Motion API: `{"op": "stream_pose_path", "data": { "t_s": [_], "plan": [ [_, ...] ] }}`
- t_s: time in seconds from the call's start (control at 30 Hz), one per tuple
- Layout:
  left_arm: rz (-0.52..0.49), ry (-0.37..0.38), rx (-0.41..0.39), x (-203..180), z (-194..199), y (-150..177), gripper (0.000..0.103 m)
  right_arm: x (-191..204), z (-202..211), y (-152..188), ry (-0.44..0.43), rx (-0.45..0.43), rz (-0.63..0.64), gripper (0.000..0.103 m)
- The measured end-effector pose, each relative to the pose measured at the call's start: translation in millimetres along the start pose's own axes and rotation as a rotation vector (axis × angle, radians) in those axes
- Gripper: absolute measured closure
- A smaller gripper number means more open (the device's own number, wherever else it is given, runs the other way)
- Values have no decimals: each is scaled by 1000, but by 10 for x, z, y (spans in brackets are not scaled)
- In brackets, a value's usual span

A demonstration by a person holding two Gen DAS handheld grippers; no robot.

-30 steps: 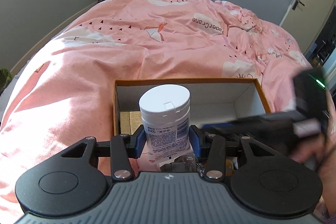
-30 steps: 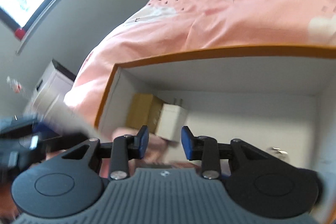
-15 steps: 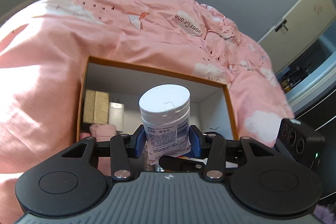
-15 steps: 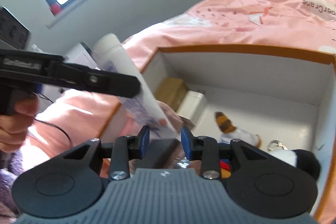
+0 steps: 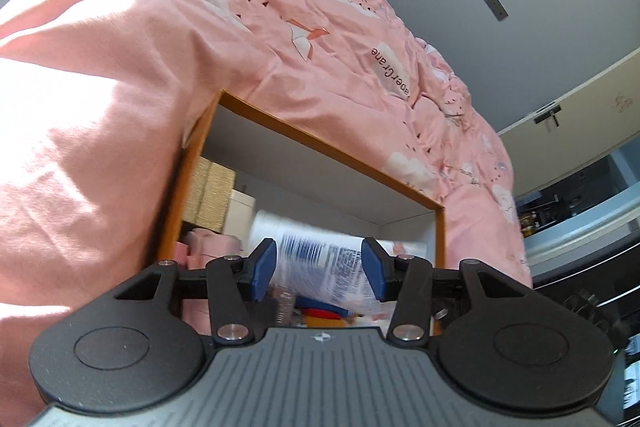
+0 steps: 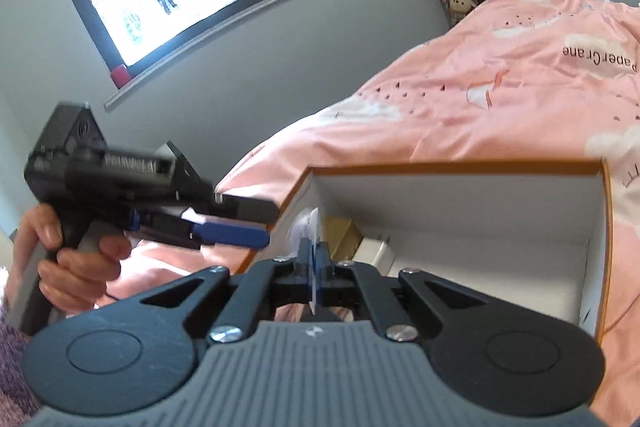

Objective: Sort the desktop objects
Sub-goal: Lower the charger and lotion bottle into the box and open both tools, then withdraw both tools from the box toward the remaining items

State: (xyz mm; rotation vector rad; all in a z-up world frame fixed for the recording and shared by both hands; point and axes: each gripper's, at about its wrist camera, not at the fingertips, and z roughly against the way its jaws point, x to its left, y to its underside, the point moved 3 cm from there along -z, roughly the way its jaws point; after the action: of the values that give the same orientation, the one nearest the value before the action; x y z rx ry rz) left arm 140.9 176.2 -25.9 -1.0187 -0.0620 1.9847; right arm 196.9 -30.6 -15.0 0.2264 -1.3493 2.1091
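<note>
Inside the orange-rimmed box [image 5: 328, 151] on the pink bedcover [image 5: 120, 107], the white bottle [image 5: 320, 259] with the blue-printed label lies tipped over. Its cap end points toward the left wall, and its outline is smeared with blur. Your left gripper [image 5: 319, 265] hangs over the near edge of the box. Its blue pads [image 5: 266, 267] stand apart on either side of the bottle, and its jaws have just been opening. The bottle shows between them, but the pads do not appear to press on it. Against the left wall of the box you can see a tan woven block [image 5: 210, 191] with a white plug adapter [image 5: 240, 207] just beside it, and something pink [image 5: 208, 243] sits nearer to you. From the right wrist camera, your hand [image 6: 68, 259] grips the left tool's handle to the left of the box. Your right gripper [image 6: 314, 257] points over the near rim. Its jaws have just been closing and now stand pressed together. A thin pale sliver shows at the seam between them, and I cannot tell what it is.
</note>
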Motion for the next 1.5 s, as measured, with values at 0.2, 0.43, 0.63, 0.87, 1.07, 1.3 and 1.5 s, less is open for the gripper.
{"op": "stream_pose_path", "data": {
  "t_s": [0.2,0.43,0.63,0.87,1.07,1.3,1.5],
  "plan": [
    [-69,-65,-24,-46,87,89,49,157,-124,-173,92,7,177,103],
    [-110,-108,-46,-27,155,173,49,271,-370,-281,111,35,295,103],
    [-127,-135,-56,34,232,207,49,282,-684,-174,120,131,412,103],
    [-136,-150,-45,94,229,248,49,233,-829,-21,62,205,427,103],
    [-175,-176,-30,50,214,301,49,294,-900,127,29,265,494,101],
    [-249,-221,2,-30,186,424,49,401,-850,201,54,288,574,96],
    [-360,-225,20,-191,242,561,49,442,-679,224,98,249,583,94]
  ]
}}
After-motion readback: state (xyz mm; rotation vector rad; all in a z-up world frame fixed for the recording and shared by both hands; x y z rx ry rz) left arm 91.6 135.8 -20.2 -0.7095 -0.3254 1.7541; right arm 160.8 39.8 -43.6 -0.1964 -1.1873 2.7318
